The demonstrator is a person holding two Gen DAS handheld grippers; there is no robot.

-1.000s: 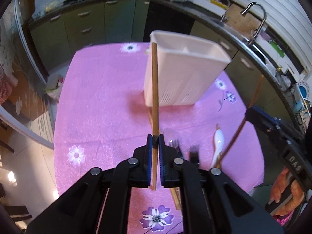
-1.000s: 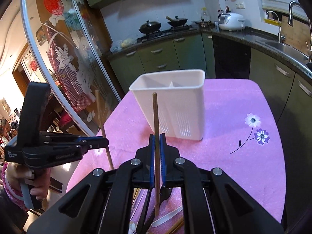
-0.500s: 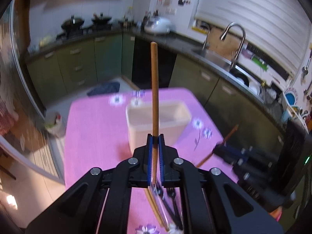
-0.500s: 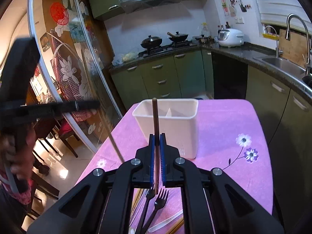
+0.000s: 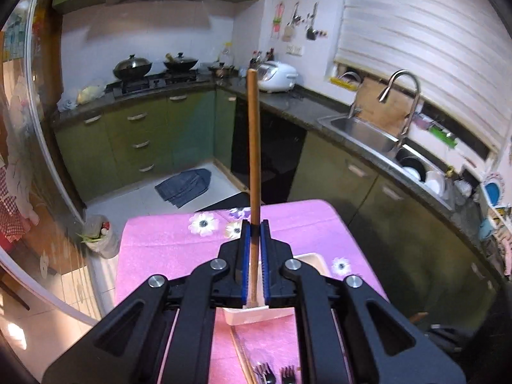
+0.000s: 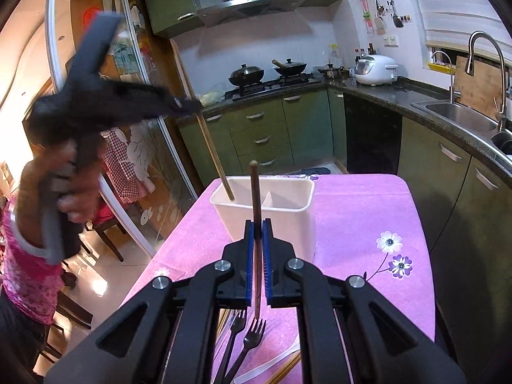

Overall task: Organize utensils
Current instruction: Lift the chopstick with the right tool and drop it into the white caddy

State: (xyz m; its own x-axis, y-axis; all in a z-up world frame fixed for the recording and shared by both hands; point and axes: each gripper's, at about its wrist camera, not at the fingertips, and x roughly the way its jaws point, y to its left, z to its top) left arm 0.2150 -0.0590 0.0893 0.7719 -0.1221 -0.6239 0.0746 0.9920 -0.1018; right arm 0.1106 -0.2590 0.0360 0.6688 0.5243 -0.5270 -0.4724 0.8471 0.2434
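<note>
My left gripper (image 5: 255, 224) is shut on a brown wooden chopstick (image 5: 254, 147) that stands upright above its jaws. In the right wrist view that left gripper (image 6: 187, 104) is held high at the left, blurred, and its chopstick (image 6: 209, 147) slants down with its lower end inside the left compartment of the white utensil holder (image 6: 288, 220). My right gripper (image 6: 258, 224) is shut on a second chopstick (image 6: 254, 192), upright, just in front of the holder. In the left wrist view the holder (image 5: 312, 260) lies mostly hidden under the jaws.
Two black forks (image 6: 246, 332), a white spoon (image 6: 272, 364) and a loose chopstick (image 6: 284, 368) lie on the pink flowered tablecloth (image 6: 361, 211) near my right gripper. Green cabinets, a stove and a sink (image 6: 460, 115) ring the table. A person's hand (image 6: 76, 188) holds the left gripper.
The left gripper rose and tipped upward with its chopstick, bringing the lower end over and into the holder. The right gripper lifted slightly with its chopstick.
</note>
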